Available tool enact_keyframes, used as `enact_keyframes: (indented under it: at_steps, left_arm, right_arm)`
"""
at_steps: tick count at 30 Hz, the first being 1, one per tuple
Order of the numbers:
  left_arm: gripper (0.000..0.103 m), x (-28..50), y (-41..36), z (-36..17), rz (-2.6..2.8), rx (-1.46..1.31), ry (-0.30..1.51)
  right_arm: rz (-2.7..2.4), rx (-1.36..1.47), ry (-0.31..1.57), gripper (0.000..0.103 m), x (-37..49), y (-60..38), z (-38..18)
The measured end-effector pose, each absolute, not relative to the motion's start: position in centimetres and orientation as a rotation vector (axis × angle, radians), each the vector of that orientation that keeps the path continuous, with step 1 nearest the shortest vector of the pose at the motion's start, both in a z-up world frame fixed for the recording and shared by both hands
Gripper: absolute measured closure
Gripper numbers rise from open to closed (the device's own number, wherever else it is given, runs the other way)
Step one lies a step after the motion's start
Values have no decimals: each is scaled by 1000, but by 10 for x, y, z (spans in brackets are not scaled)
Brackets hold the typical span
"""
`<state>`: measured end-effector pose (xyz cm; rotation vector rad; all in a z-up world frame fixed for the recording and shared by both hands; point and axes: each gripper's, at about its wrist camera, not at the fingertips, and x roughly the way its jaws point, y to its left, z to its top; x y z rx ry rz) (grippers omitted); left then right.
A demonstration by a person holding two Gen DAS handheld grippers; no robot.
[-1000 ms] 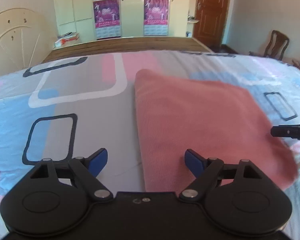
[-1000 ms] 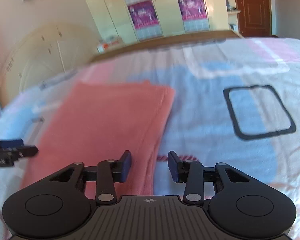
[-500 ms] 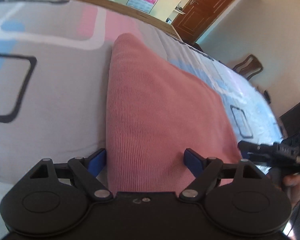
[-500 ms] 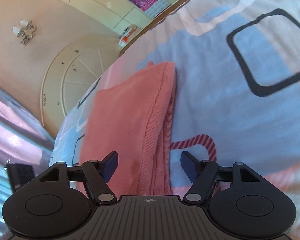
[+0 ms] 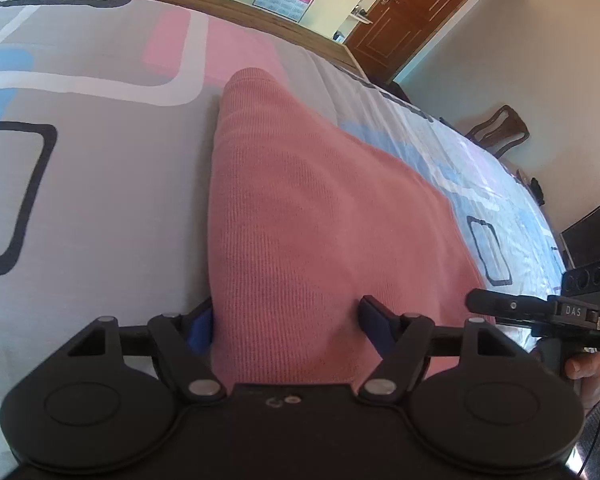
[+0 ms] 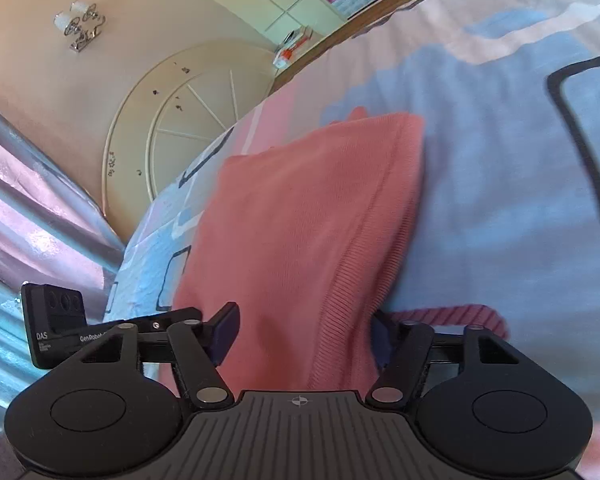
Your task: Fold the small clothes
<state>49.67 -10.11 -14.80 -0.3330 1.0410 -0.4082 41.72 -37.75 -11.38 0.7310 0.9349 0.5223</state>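
A folded salmon-pink knit garment (image 5: 308, 208) lies flat on the patterned bed sheet (image 5: 80, 184). My left gripper (image 5: 286, 324) is open, its blue-padded fingers straddling the garment's near left corner, one finger off the edge on the sheet. My right gripper (image 6: 302, 330) is open and straddles the garment's (image 6: 300, 216) near right corner, where the layered ribbed hem shows. Each gripper appears at the side of the other's view: the right one in the left wrist view (image 5: 540, 308), the left one in the right wrist view (image 6: 112, 332).
The sheet (image 6: 500, 184) has blue, pink and grey blocks with black outlines. A wooden bed edge (image 5: 228, 4), wardrobe doors with posters, a brown door (image 5: 412, 12) and a chair (image 5: 496, 128) stand beyond. A cream headboard (image 6: 188, 120) and shiny curtain (image 6: 28, 216) stand to the left.
Both grippers have dropped low and moved forward onto the garment's near edge, each now straddling a corner. The right gripper's fingers have opened wider.
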Motion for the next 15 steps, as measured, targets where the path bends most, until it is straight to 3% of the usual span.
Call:
enact_keyframes:
  at_steps: [8, 9, 11, 13, 15]
  left_arm:
    - [27, 499, -117, -148, -377, -287, 1029]
    - [27, 499, -119, -147, -366, -279, 1026]
    - [28, 500, -125, -146, -339, -268, 1017]
    - [33, 499, -130, -144, -331, -248, 1005]
    - [50, 496, -131, -142, -340, -236, 987]
  right_arm:
    - [473, 706, 918, 50, 412, -387, -116]
    - [479, 687, 919, 62, 415, -380, -115]
    - [456, 622, 932, 73, 419, -365, -114]
    - [433, 594, 921, 78, 419, -356, -111]
    - [409, 560, 912, 80, 415, -351, -108]
